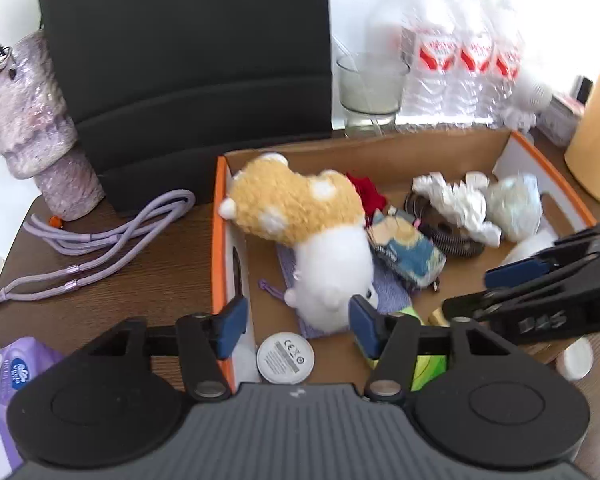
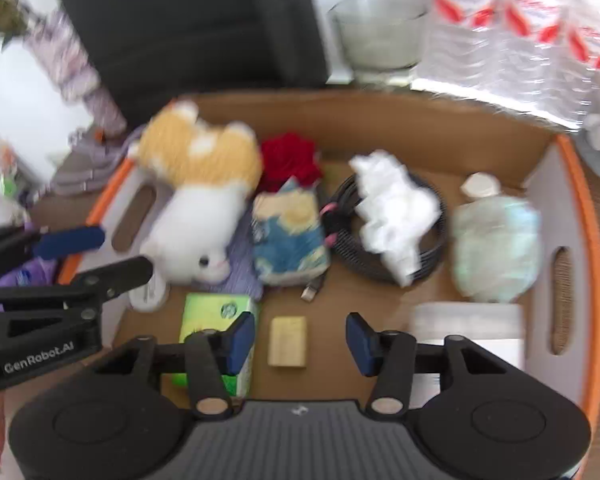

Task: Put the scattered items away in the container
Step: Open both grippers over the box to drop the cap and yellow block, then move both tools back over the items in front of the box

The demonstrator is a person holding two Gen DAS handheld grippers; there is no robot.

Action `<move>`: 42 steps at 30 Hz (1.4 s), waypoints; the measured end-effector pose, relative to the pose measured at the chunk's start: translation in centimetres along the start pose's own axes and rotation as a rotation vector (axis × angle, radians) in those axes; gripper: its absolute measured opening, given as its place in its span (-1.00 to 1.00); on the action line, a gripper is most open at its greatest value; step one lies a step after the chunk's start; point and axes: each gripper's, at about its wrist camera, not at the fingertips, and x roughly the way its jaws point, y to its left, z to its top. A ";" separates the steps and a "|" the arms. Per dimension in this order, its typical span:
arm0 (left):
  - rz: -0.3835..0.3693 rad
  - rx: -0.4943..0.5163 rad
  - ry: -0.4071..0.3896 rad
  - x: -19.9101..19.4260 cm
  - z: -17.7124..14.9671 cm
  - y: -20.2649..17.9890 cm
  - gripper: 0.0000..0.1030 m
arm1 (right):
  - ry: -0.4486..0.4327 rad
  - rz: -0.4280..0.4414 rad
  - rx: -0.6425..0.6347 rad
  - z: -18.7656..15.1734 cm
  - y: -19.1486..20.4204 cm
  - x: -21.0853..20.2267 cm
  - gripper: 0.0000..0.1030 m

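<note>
Both hand-held grippers, left (image 1: 298, 330) and right (image 2: 300, 338), hang spread and empty over the well-filled box (image 1: 220, 240), while a lilac cord (image 1: 100, 236) remains on the surface (image 1: 148, 280).

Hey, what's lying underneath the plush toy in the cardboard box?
A purple knitted cloth lies under the plush toy's white head end, its edges and a drawstring showing on the box floor. Whatever lies beneath the toy's orange body is covered.
</note>
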 end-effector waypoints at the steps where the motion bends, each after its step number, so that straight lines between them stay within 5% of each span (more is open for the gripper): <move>1: -0.006 -0.012 0.008 -0.3 0.3 0.0 0.44 | -0.008 0.010 0.020 0.2 -0.5 -0.8 0.01; 4: -0.004 -0.059 0.033 -1.1 1.1 -0.2 0.52 | -0.026 -0.021 0.054 0.5 -1.7 -3.7 0.11; 6: 0.010 -0.091 0.039 -2.0 1.4 -0.7 0.77 | -0.035 -0.078 0.052 0.5 -2.2 -5.4 0.23; 11: 0.052 -0.112 0.034 -4.5 1.1 -2.7 0.84 | -0.049 -0.208 0.046 -0.4 -3.4 -9.0 0.46; 15: 0.147 -0.076 -0.222 -8.5 -1.2 -5.8 1.00 | -0.175 -0.165 0.015 -2.6 -3.3 -11.9 0.48; 18: 0.172 -0.045 -0.539 -11.2 -4.8 -7.5 1.00 | -0.443 -0.116 -0.054 -6.2 -2.4 -14.2 0.48; 21: 0.161 -0.037 -0.646 -12.1 -7.1 -8.3 1.00 | -0.690 -0.112 -0.105 -10.4 -1.4 -15.0 0.57; 28: 0.113 -0.062 -0.633 -12.4 -8.7 -8.1 1.00 | -0.737 -0.137 -0.099 -12.4 -0.9 -14.4 0.57; 32: 0.116 -0.077 -0.632 -14.5 -13.6 -8.0 1.00 | -0.725 -0.154 -0.080 -15.3 -0.5 -15.5 0.58; 39: 0.019 -0.121 -0.495 -18.4 -29.2 -10.1 1.00 | -0.673 -0.191 -0.074 -30.5 -0.6 -16.8 0.74; 42: -0.027 -0.098 -0.397 -18.5 -32.5 -10.5 1.00 | -0.603 -0.157 -0.083 -35.8 -0.4 -16.4 0.73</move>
